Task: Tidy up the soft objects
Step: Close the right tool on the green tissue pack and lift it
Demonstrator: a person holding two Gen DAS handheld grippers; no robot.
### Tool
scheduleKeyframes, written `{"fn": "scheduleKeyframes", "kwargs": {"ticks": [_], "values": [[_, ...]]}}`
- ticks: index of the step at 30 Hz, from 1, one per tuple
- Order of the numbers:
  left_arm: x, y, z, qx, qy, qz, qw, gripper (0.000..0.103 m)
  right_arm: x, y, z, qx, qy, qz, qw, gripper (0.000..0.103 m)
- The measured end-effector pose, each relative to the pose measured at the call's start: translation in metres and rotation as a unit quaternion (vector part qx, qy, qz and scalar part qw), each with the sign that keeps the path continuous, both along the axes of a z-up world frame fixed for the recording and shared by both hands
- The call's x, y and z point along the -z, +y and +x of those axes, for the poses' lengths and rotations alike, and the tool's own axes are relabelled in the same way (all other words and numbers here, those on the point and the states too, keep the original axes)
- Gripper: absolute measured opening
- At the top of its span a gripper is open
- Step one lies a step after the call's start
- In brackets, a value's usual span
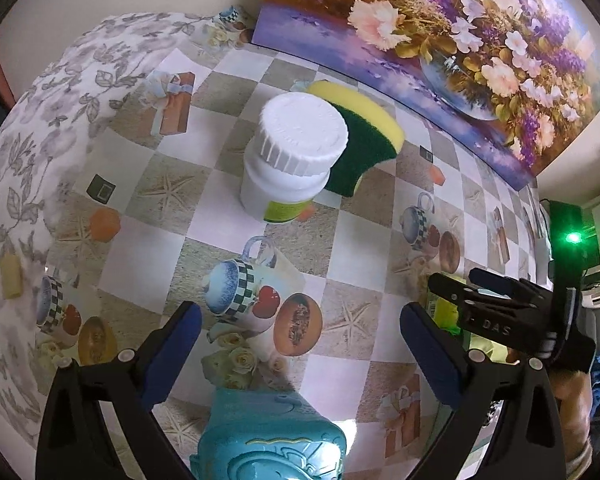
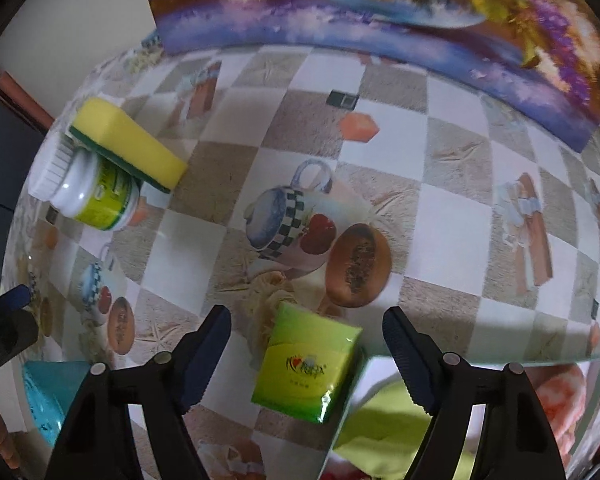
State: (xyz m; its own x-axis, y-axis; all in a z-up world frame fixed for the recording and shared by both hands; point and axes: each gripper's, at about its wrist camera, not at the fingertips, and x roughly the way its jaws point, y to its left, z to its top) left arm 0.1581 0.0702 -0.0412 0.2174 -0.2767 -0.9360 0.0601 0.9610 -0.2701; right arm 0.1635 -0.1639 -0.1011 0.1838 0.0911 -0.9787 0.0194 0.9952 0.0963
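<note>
Tissue pack (image 2: 307, 368) is framed between the spread, empty right gripper (image 2: 306, 354) fingers, long axis tilted.

I see a white jar (image 1: 292, 160) w/ ribbed lid upright on the desk (image 1: 364, 240), checkered oilcloth w/ mugs & fruit. Flower painting (image 1: 440, 40) leans at the back wall. Green LED device (image 1: 572, 236) at the right edge.

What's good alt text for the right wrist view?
The right gripper hangs open above a green tissue pack that lies on the patterned tablecloth between its fingers, untouched. At far left a yellow-green sponge leans on a white-lidded jar; a floral painting stands behind.
</note>
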Motion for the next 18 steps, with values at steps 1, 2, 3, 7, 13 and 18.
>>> {"fn": "scheduleKeyframes", "kwargs": {"ticks": [1,2,3,7,13,18], "values": [[0.001,0.000,0.000,0.001,0.000,0.002,1.0000,0.100,0.003,0.001,0.001,-0.003,0.006,-0.003,1.000,0.081],[0.001,0.001,0.000,0.002,0.000,0.004,1.0000,0.100,0.007,0.003,0.003,-0.008,0.012,-0.009,1.000,0.081],[0.001,0.001,0.000,0.003,0.000,0.005,1.0000,0.100,0.009,0.006,0.004,-0.013,0.016,-0.012,1.000,0.079],[0.003,0.001,0.001,0.006,0.001,0.006,1.0000,0.100,0.015,0.015,0.007,-0.028,0.024,-0.013,0.999,0.077],[0.006,-0.001,-0.001,0.006,0.005,0.007,0.9999,0.100,0.017,0.032,0.005,-0.045,0.031,0.010,0.998,0.069],[0.004,0.000,-0.003,0.005,0.005,0.012,0.9999,0.100,0.020,0.044,-0.007,-0.060,0.036,0.001,0.998,0.069]]}}
